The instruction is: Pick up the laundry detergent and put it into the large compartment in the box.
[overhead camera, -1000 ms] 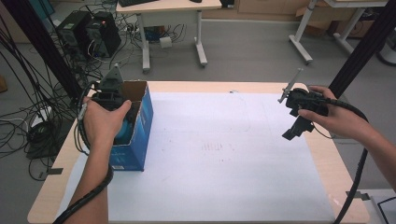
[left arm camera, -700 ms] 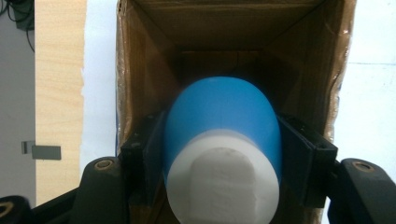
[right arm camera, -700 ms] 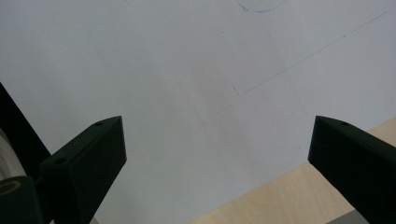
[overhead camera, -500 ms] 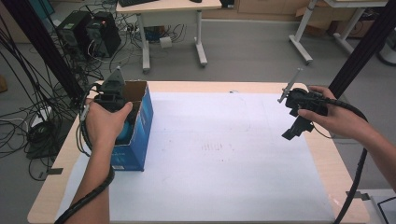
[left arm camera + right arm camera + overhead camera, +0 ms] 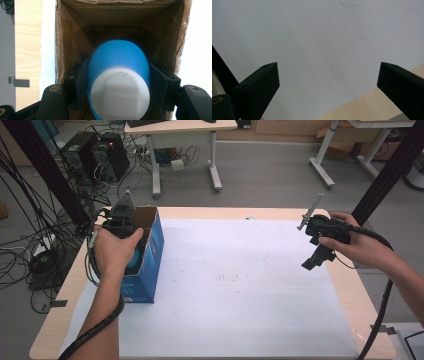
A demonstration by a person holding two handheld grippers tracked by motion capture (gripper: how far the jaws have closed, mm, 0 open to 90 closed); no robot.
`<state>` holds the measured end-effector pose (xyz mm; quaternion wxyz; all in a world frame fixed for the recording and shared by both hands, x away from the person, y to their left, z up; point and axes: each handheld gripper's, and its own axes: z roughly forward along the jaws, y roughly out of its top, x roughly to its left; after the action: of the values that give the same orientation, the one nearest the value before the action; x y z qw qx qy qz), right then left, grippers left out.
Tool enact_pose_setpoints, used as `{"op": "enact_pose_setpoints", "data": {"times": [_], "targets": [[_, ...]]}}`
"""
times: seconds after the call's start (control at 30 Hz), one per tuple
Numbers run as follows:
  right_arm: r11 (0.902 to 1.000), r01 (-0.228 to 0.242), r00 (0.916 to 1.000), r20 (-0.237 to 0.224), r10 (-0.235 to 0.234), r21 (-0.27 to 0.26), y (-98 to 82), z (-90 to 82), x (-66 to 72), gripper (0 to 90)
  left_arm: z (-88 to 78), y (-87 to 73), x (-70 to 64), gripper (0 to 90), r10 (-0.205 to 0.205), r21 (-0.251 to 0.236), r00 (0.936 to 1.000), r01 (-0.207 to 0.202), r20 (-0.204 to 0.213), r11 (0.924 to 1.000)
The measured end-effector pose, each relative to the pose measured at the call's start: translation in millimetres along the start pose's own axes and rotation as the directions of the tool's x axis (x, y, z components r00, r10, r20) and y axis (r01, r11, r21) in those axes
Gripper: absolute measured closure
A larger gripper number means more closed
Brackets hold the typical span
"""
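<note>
At nine o'clock on the worktop, your left gripper clamps a blue, rounded plastic bottle with a white cap inside the open blue cardboard box. At three o'clock, your right gripper hangs spread wide, empty, over white paper.

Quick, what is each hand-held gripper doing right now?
Left hand-held gripper: closed on a blue, white-ended rounded object inside the blue cardboard box.
Right hand-held gripper: open, holding nothing.
</note>
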<state>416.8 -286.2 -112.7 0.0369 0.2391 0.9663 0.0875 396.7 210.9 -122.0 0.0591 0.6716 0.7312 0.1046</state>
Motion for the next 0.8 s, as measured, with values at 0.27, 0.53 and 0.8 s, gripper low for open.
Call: {"op": "enact_pose_setpoints", "data": {"times": [0.27, 0.53, 0.8], "targets": [[1.0000, 0.003, 1.0000, -0.001, -0.003, 0.000, 0.8, 0.9, 0.1, 4.3, -0.3, 0.7, 1.1, 37.4, -0.004, 0.004, 1.0000, 0.004, 0.000, 1.0000], [1.0000, 0.002, 1.0000, -0.002, -0.002, 0.000, 1.0, 1.7, -0.3, 4.3, 0.6, 2.1, 3.7, 33.9, -0.013, 0.011, 0.9999, 0.013, 0.010, 0.9999], [1.0000, 0.001, 1.0000, -0.002, -0.001, 0.002, 1.5, 1.5, 0.3, 4.4, -4.5, -1.6, 7.1, 33.0, -0.008, 0.003, 0.9997, 0.008, 0.025, 1.0000]]}}
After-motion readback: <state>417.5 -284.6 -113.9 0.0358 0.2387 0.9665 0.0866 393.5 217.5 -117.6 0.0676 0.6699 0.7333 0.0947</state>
